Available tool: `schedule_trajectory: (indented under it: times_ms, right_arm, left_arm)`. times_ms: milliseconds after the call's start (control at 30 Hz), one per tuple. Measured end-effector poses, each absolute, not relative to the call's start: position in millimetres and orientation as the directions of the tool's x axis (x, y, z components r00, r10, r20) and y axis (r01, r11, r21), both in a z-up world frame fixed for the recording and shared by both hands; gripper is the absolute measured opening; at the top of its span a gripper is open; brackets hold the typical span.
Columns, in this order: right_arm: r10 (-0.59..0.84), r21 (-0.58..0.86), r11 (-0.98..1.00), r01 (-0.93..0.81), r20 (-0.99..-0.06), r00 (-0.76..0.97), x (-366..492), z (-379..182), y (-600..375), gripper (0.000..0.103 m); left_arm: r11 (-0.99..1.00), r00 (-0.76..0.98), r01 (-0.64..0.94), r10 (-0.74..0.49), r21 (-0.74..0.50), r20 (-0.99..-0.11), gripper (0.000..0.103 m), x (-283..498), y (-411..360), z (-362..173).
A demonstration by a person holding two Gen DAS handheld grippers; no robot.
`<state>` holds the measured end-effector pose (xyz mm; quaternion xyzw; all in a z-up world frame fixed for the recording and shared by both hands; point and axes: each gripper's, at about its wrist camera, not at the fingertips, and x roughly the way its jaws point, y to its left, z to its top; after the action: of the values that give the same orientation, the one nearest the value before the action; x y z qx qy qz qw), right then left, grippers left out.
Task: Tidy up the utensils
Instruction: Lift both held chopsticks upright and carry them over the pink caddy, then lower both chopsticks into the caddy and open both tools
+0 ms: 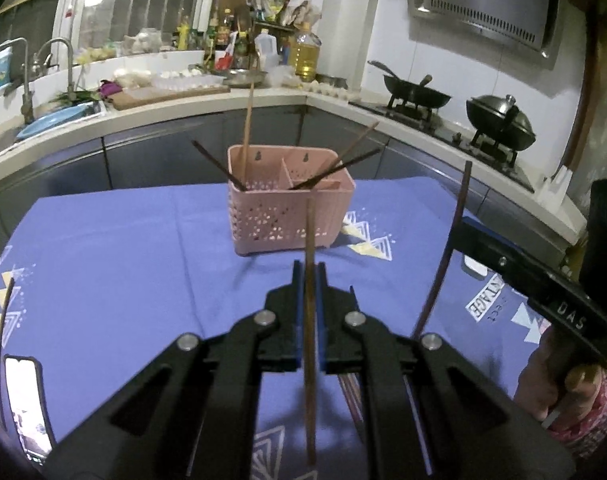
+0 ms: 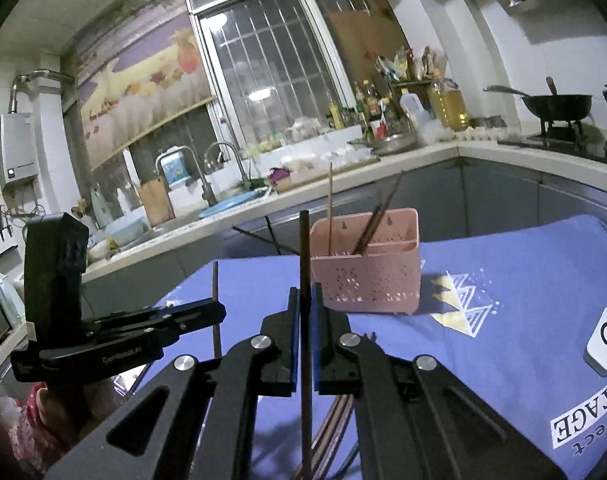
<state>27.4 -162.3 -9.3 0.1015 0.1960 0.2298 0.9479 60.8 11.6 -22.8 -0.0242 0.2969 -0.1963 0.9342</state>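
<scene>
Chopsticks, thin brown sticks: in the left wrist view the left hand-held gripper (image 1: 309, 270) is clenched on one brown chopstick (image 1: 310, 240), and four more lean in the pink perforated holder (image 1: 291, 216) (on the blue cloth (image 1: 123, 260)). In the right wrist view the right hand-held gripper (image 2: 304, 294) grasps one dark chopstick (image 2: 304, 248), near the holder.

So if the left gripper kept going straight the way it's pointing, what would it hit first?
Probably the pink utensil basket, dead ahead of the left gripper; its held chopstick would likely touch the near wall first, though depth is uncertain.
</scene>
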Motion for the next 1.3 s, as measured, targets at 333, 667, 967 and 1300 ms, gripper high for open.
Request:
schedule_trajectory:
  times_ms: [333,667,967,1300]
  right_arm:
    - [0.479,0.298,0.87,-0.393,-0.319,0.818,28,3,-162,0.005]
    - [0.493,0.261,0.864,-0.43,-0.27,0.827,38,37,-153,0.005]
    - [0.457,0.199,0.883,-0.424,-0.17,0.873,96,106,-138,0.005]
    - [0.361,0.132,0.928,-0.349,-0.089,0.928,165,115,-125,0.005]
  left_arm:
    - [0.919,0.746,0.333,-0.392,-0.208,-0.539,0.005,63,31,-18]
    - [0.904,0.761,0.364,-0.427,-0.223,-0.488,0.005,73,40,23]
    - [0.92,0.848,0.366,-0.392,-0.143,-0.355,0.005,107,29,108]
    - [0.965,0.918,0.253,-0.26,-0.065,-0.3,0.005,189,5,136]
